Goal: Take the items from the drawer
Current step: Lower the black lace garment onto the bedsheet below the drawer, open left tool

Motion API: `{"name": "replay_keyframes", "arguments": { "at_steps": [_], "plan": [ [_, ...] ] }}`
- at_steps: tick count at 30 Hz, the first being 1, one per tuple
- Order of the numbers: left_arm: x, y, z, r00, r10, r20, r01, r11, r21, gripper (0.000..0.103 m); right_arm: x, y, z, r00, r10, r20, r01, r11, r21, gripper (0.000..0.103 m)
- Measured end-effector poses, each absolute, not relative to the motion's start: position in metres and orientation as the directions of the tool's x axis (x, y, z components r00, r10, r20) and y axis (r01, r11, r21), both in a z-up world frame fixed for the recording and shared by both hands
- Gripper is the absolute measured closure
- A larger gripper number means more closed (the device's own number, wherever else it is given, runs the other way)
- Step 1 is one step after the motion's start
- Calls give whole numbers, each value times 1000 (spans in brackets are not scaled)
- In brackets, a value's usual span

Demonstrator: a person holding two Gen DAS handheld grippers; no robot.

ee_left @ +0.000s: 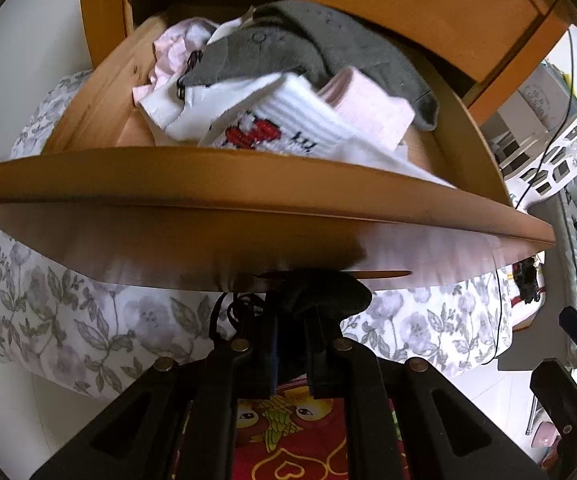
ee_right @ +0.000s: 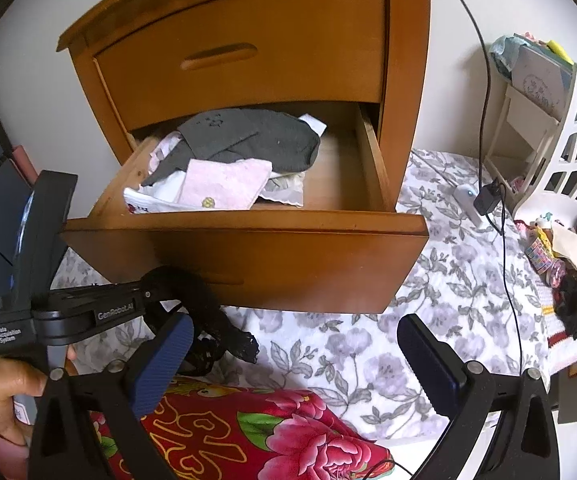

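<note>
Item: my left claw (ee_left: 294, 344), clamped on black lace garment (ee_right: 208, 320); right claw (ee_right: 288, 364), spread wide, empty. Open drawer (ee_right: 248, 240) held grey socks (ee_right: 248, 140), pink cloth (ee_right: 224, 188).

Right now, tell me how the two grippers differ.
The left gripper is shut on a black lace garment; the right gripper is open and holds nothing. The left one sits just below the open drawer front; the right one hangs farther back over the flowered bedspread. Both are black and hand-held.
</note>
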State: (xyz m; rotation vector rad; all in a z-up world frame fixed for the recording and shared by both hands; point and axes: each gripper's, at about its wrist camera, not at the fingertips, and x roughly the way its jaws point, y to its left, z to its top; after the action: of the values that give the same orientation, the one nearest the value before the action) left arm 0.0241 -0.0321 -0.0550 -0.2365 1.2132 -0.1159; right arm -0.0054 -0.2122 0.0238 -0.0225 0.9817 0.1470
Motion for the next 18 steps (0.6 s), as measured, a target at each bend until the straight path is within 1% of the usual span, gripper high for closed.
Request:
{"name": "replay_keyframes", "arguments": {
  "at_steps": [5,7,9,11,14,16,17,18],
  "plan": [
    [31,-30,-64,328,-208,-922,-49,970,-237,92,1,-211,17,530,109,-841,-133,990,44,0],
    [32,-28,-67,319,-210,-924,-50,970,-238,86,3,-211,14,524,106,-845,-133,990,42,0],
    [33,-27,-69,312,-208,-927,-53,970,-236,71,5,-210,12,518,103,-849,-133,990,39,0],
    [34,-27,-69,311,-209,-927,-53,970,-237,67,6,-209,11,516,102,-850,-133,990,38,0],
    [33,-26,-69,309,-212,-927,-55,969,-240,64,6,-208,11,515,98,-851,-133,990,34,0],
    [32,-25,-67,312,-212,-926,-56,969,-241,57,6,-207,11,515,96,-852,-133,991,31,0],
    [30,-24,-65,316,-212,-925,-56,969,-242,51,5,-207,12,516,94,-852,-133,991,29,0],
    [29,-24,-62,323,-214,-922,-56,968,-244,48,5,-206,12,517,92,-851,-132,991,27,0]
  ]
}}
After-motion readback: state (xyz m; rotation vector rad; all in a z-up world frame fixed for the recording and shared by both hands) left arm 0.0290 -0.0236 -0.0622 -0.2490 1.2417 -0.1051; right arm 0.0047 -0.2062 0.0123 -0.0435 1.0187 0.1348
